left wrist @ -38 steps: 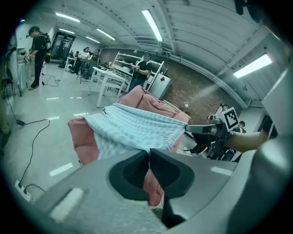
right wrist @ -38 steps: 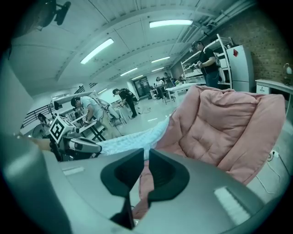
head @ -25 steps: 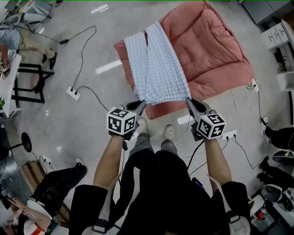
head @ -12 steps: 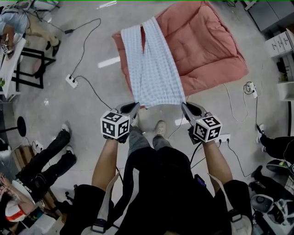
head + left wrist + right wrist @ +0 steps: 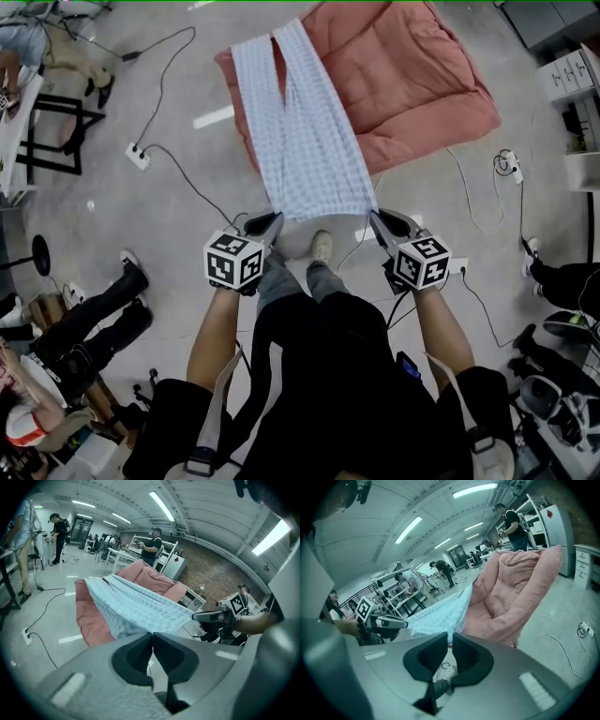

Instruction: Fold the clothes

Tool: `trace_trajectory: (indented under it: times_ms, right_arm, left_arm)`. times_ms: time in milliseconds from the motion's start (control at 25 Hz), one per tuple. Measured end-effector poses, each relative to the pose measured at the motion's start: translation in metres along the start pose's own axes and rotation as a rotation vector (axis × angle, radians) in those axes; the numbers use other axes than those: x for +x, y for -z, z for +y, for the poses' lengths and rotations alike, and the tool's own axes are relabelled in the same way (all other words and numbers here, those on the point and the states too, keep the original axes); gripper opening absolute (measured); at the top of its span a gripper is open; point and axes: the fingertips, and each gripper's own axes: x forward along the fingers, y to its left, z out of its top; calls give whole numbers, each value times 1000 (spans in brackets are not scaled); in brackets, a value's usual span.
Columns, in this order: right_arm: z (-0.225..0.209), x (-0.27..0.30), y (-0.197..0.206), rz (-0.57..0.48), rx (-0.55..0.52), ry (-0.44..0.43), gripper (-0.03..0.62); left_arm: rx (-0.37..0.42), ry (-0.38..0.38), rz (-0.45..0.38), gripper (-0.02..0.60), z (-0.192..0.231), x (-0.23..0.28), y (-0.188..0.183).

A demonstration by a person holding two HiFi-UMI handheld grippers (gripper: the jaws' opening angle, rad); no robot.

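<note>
Light blue checked trousers stretch from the pink quilt on the floor toward me, legs at the far end. Their near edge is lifted off the floor past the quilt's near edge. My left gripper is shut on the near left corner of the trousers and my right gripper is shut on the near right corner. In the left gripper view the closed jaws pinch the cloth, and the right gripper shows beyond. In the right gripper view the cloth runs out from between the jaws beside the quilt.
My shoe stands under the lifted edge. Power strips and cables lie on the concrete floor to either side of the quilt. A person's legs are at the left, white drawers at the right.
Both grippers have drawn back toward me with the trousers. The near edge has slid off the quilt's front edge and now hangs over bare floor.
</note>
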Motion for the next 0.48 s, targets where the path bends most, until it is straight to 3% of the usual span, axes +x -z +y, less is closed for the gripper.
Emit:
trace_trajectory:
  times_ms: [480]
  right_arm:
    - [-32,-21,47,42,108,59,34]
  left_arm:
    - [15,53,129,15,-23,45,36]
